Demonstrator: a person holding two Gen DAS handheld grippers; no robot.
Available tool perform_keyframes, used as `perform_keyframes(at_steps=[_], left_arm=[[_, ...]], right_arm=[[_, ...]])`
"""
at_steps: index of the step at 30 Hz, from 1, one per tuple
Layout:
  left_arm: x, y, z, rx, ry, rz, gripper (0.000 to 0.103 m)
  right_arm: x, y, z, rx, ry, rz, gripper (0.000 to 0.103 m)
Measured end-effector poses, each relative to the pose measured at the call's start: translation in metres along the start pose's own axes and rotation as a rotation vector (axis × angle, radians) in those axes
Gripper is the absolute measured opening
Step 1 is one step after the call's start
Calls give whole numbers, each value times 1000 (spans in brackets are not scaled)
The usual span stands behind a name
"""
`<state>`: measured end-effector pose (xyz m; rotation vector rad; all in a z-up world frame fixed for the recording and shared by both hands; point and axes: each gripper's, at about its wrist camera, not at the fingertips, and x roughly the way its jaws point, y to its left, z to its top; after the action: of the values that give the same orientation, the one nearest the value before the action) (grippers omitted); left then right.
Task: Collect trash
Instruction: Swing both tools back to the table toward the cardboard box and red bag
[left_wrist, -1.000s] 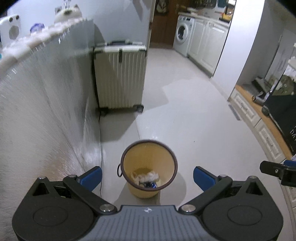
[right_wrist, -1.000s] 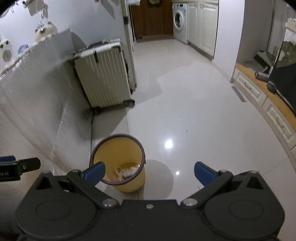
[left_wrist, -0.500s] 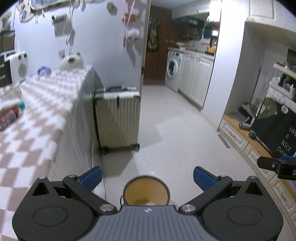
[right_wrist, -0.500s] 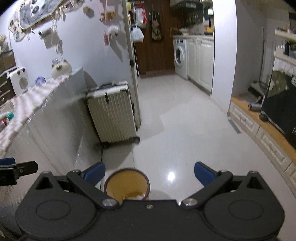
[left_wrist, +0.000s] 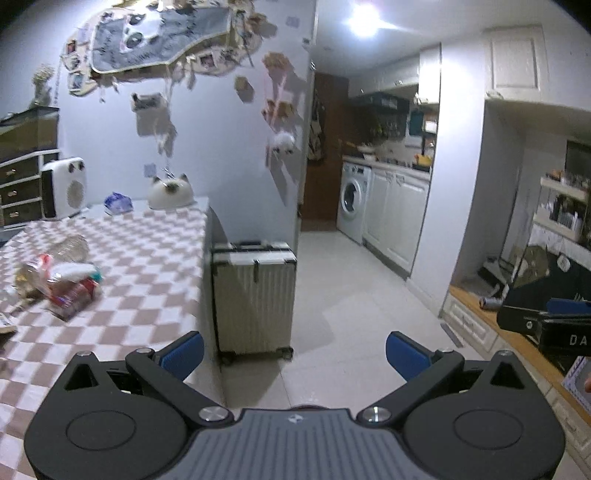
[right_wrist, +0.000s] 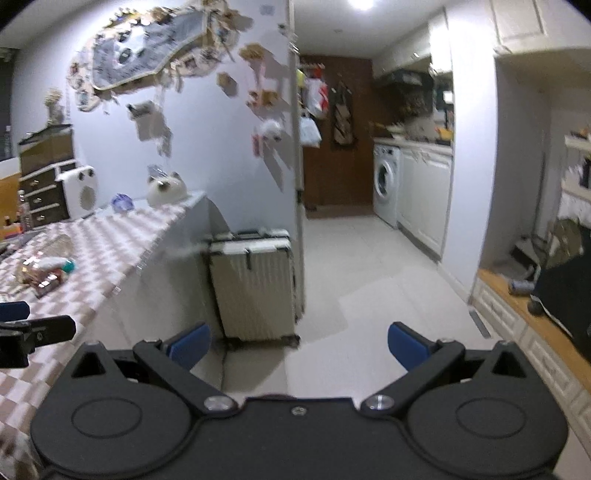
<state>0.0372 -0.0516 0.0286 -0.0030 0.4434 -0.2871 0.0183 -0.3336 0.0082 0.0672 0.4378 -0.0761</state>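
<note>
Left gripper (left_wrist: 294, 349) and right gripper (right_wrist: 299, 345): blue-padded jaws spread, empty. Only the left view shows the black sign (left_wrist: 576, 338) lettered "DA".

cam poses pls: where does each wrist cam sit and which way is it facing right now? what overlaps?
Left wrist: behind the open left gripper, level, facing the suitcase and kitchen beyond; checkered table at left; right gripper's tip at the right edge.
Right wrist: behind the open right gripper, same heading; left gripper's tip at the left edge.
Shared: suitcase, table, washing machine, wrappers.
</note>
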Motion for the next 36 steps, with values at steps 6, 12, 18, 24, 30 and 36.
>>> perform_keyframes(at_steps=[6, 12, 18, 24, 30, 36], left_arm=[[-25, 40, 14, -15, -62, 80, 103], [-39, 95, 25, -63, -98, 159, 103], [-44, 157, 32, -125, -91, 279, 103], [-42, 229, 34, -215, -81, 391, 103], [-34, 303, 29, -368, -45, 468, 103], [-9, 371, 25, -605, 10, 458, 103]], right_arm=[[-1, 44, 22, -42, -57, 82, 103], [6, 92, 34, -52, -70, 174, 103], [21, 143, 43, -104, -82, 205, 103], [42, 188, 57, -123, -78, 293, 103], [67, 231, 68, -129, -78, 394, 103], [104, 276, 75, -114, -38, 457, 103]])
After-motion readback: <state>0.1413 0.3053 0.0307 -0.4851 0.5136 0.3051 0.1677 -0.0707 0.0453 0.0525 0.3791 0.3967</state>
